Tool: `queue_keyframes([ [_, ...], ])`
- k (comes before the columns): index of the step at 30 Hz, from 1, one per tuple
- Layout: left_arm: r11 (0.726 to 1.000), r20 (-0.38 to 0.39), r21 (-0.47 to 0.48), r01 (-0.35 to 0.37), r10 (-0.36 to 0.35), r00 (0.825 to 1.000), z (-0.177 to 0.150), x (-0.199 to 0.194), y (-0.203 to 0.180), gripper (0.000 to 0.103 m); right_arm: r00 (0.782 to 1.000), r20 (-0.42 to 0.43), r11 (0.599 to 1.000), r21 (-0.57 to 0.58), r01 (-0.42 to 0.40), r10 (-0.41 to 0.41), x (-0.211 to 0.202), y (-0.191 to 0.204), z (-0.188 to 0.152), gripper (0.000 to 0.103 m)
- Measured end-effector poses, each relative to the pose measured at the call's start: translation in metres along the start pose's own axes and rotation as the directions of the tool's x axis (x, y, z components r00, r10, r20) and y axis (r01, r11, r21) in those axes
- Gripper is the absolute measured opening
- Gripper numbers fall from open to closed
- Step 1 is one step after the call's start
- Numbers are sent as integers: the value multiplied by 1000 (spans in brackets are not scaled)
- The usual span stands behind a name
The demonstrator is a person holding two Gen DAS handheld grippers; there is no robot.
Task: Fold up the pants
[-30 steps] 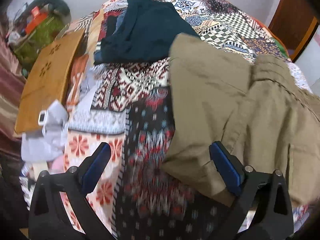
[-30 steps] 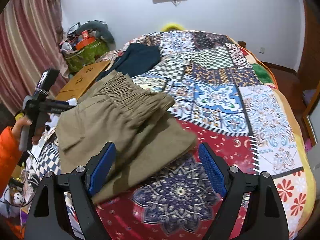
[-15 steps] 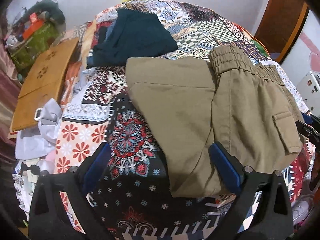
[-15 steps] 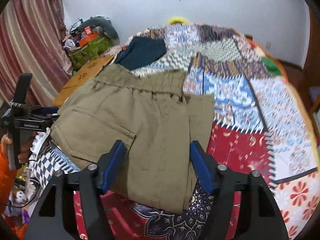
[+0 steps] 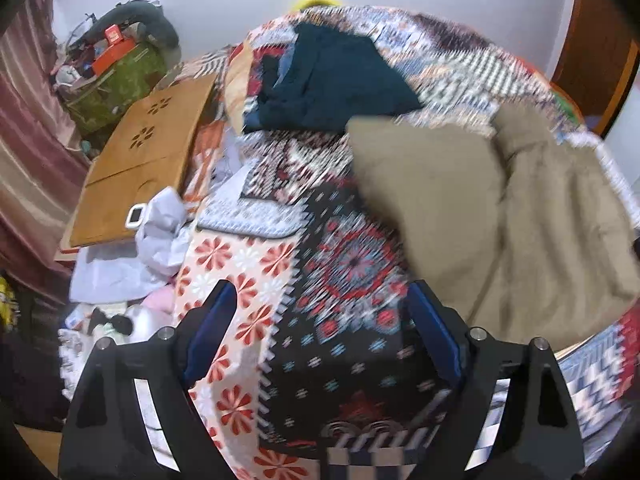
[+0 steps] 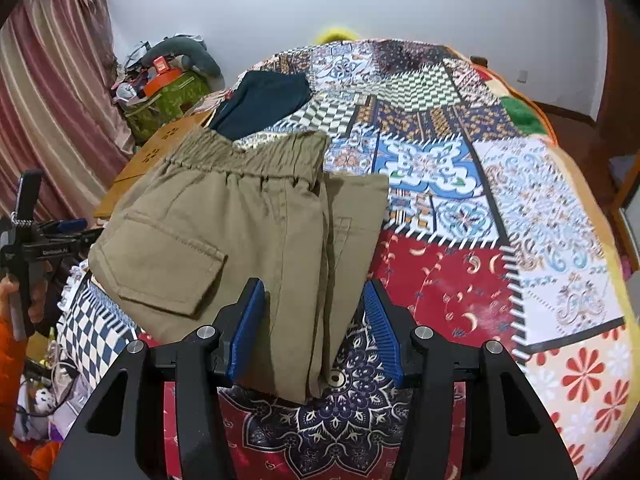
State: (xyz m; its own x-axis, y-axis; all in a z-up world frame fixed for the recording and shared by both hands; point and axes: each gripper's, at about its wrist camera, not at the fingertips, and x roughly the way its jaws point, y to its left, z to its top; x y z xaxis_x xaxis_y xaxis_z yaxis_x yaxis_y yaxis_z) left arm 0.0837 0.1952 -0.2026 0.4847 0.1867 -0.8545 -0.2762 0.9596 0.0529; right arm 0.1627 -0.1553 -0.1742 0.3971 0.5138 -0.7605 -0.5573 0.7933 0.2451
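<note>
The right gripper (image 6: pixel 314 320) hangs with its blue pads spread wide, nothing between them, just above the near edge of the khaki pants (image 6: pixel 240 232). The left gripper (image 5: pixel 324 320) is also gaping wide and empty, over bare quilt to the left of the pants (image 5: pixel 480 208); that view is smeared with blur, so finer detail there is lost.

The pants lie folded on the patchwork quilt (image 6: pixel 460 200), elastic waistband at the far end, a flapped pocket facing up on the left half, a narrower layer showing along the right edge. Just beyond the waistband sits a dark navy garment (image 6: pixel 264 100). Left of the pants, off the bed's edge, is a wooden board (image 5: pixel 144 160) with flower cutouts, and past it a green bag (image 6: pixel 168 100) piled with clutter by the pink curtain (image 6: pixel 48 100).
</note>
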Motion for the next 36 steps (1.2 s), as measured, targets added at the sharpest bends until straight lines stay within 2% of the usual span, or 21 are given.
queue_keyframes([
  [3, 999, 65, 32, 43, -45, 997, 16, -18, -17, 88, 1000, 22, 1000, -3, -17, 17, -7, 4, 10, 49],
  [7, 982, 124, 116, 146, -160, 979, 33, -35, -53, 88, 998, 52, 999, -33, -43, 44, -8, 14, 25, 50],
  [9, 964, 142, 162, 211, -235, 962, 40, -40, -73, 77, 996, 61, 996, -56, -68, 72, -6, 22, 32, 50],
  [11, 943, 130, 203, 264, -293, 947, 46, -38, -92, 65, 994, 62, 993, -80, -89, 94, -2, 29, 37, 50],
  [14, 922, 90, 234, 309, -337, 937, 52, -26, -114, 49, 992, 51, 986, -124, -113, 120, 10, 43, 42, 50],
  [16, 917, 68, 250, 311, -337, 939, 51, -16, -126, 48, 992, 39, 984, -136, -116, 122, 18, 48, 43, 49],
  [18, 922, 32, 253, 292, -310, 950, 46, 2, -131, 48, 992, 9, 984, -133, -120, 122, 31, 49, 42, 48],
  [20, 929, 17, 246, 275, -288, 957, 39, 18, -125, 50, 992, -29, 985, -119, -122, 119, 44, 44, 38, 48],
  [22, 933, 7, 213, 291, -299, 954, 35, 23, -112, 54, 992, -30, 986, -103, -129, 127, 49, 36, 32, 45],
  [23, 931, -3, 173, 320, -325, 946, 34, 25, -99, 55, 991, -28, 987, -94, -133, 130, 47, 32, 31, 45],
  [26, 921, -20, 78, 382, -382, 924, 28, 28, -70, 59, 990, -30, 988, -72, -138, 136, 40, 21, 27, 35],
  [29, 916, -19, 35, 399, -398, 917, 23, 25, -52, 60, 992, -33, 990, -69, -126, 124, 34, 15, 21, 32],
  [33, 924, -6, 21, 383, -382, 924, 18, 19, -38, 62, 997, -33, 995, -70, -71, 68, 27, 9, 13, 33],
  [35, 927, -6, 14, 375, -375, 927, 17, 19, -35, 63, 998, -39, 997, -58, -42, 40, 25, 3, 10, 38],
  [36, 935, -6, 11, 354, -354, 935, 15, 18, -33, 63, 999, -46, 999, -47, -17, 15, 25, -2, 7, 39],
])
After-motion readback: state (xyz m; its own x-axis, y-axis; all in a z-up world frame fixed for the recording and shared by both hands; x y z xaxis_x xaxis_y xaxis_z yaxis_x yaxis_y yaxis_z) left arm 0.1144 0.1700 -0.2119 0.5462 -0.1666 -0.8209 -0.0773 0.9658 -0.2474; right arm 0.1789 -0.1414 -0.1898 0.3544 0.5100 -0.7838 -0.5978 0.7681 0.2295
